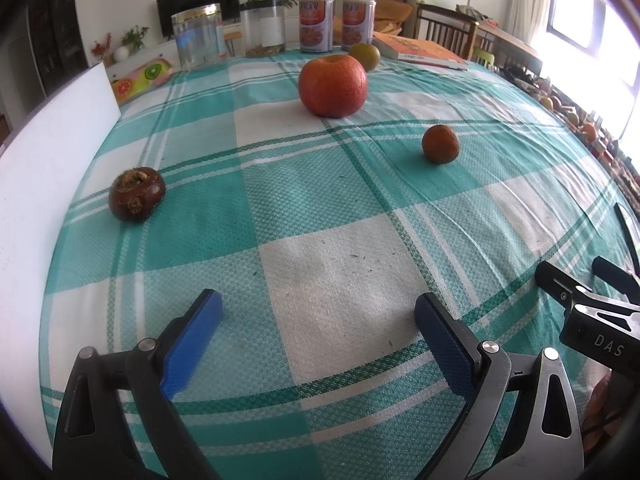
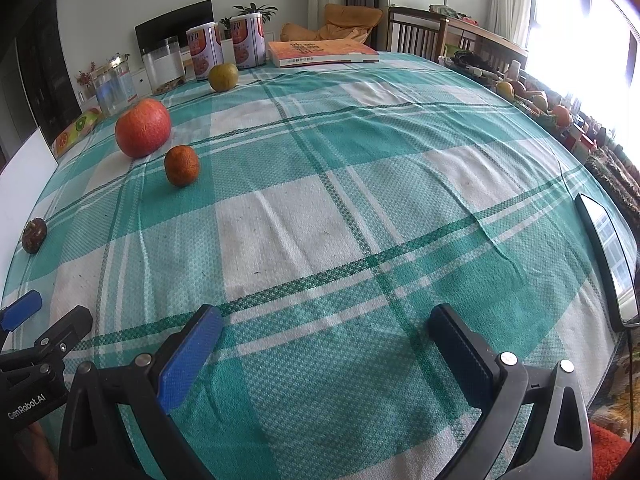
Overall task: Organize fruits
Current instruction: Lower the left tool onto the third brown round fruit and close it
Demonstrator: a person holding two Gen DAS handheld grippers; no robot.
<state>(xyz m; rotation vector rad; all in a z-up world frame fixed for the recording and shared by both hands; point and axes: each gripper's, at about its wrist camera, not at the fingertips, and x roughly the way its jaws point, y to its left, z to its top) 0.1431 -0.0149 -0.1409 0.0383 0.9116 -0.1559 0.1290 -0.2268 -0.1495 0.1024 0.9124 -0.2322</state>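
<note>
Several fruits lie apart on the green checked tablecloth (image 1: pixel 320 208). A big red-orange fruit (image 1: pixel 333 85) sits far centre, a small orange (image 1: pixel 440 144) to its right, a green-yellow fruit (image 1: pixel 365 55) behind it, and a dark brown fruit (image 1: pixel 136 194) at the left. The right wrist view shows the same big fruit (image 2: pixel 143 128), small orange (image 2: pixel 181 165), green-yellow fruit (image 2: pixel 223 77) and brown fruit (image 2: pixel 34 235). My left gripper (image 1: pixel 318 316) is open and empty, low over the near cloth. My right gripper (image 2: pixel 326 330) is open and empty too.
A white board (image 1: pixel 48 184) stands along the left edge. Two cans (image 1: pixel 316 24), clear jars (image 1: pixel 199 36) and an orange book (image 1: pixel 420 50) line the far side. A phone (image 2: pixel 608 252) lies at the right edge. A fruit-print tray (image 1: pixel 140 78) sits at the far left.
</note>
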